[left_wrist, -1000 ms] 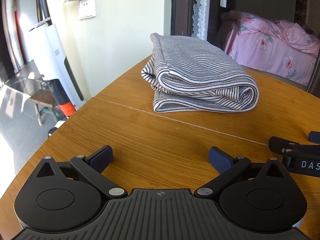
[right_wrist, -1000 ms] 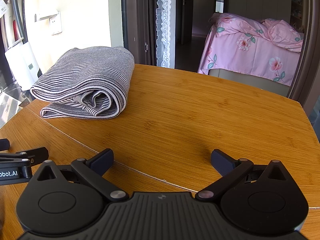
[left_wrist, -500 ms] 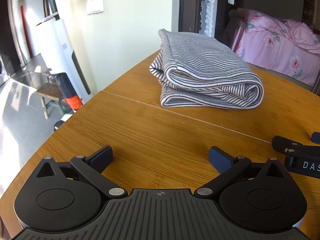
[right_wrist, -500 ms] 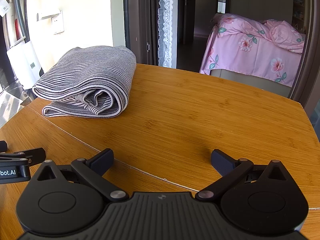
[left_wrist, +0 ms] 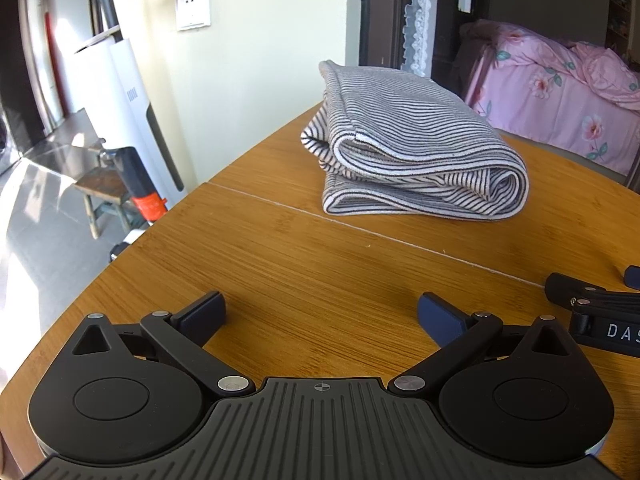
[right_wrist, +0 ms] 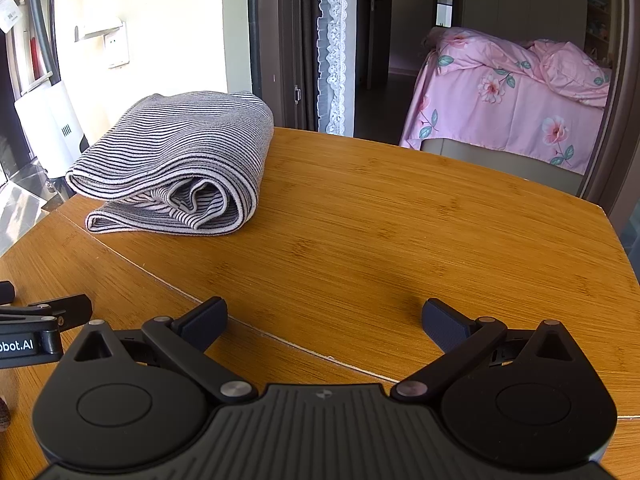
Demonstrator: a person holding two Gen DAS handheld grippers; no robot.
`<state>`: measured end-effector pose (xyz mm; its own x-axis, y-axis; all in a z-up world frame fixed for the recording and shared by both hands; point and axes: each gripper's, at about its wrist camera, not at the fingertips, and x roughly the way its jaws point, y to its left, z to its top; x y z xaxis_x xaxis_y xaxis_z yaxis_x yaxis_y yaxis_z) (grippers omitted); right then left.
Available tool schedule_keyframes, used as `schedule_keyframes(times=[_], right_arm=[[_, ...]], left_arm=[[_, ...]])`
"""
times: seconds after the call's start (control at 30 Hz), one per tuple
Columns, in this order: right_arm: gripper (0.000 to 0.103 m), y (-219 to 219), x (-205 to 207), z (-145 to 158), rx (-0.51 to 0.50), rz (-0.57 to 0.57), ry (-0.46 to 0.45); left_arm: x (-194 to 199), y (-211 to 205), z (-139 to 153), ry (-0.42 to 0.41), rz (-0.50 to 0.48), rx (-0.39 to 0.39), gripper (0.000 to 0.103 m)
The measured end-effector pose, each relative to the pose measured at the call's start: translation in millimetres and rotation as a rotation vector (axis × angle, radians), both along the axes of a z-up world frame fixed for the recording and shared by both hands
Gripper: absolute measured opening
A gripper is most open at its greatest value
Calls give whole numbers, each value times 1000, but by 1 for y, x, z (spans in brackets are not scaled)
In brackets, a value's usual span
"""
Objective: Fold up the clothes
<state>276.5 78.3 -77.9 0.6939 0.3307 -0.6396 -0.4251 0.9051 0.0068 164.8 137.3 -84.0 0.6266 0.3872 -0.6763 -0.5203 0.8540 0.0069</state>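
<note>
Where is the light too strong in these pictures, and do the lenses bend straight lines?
Left wrist view: sunlight blows out the floor at the left edge, while the cloth and table are evenly lit and sharp. Right wrist view: the wall is bright, not glaring; the door frame at the right edge bows, a fisheye effect.
</note>
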Motion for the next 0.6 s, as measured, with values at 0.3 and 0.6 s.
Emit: schedule_keyframes(times=[0.3, 0.6], right_arm=[[103, 0, 0, 0, 0, 0, 0], [103, 0, 0, 0, 0, 0, 0]], left_arm=[[-1, -2, -1, -13, 6, 5, 103], [-3, -4, -2, -15, 7, 8, 103]])
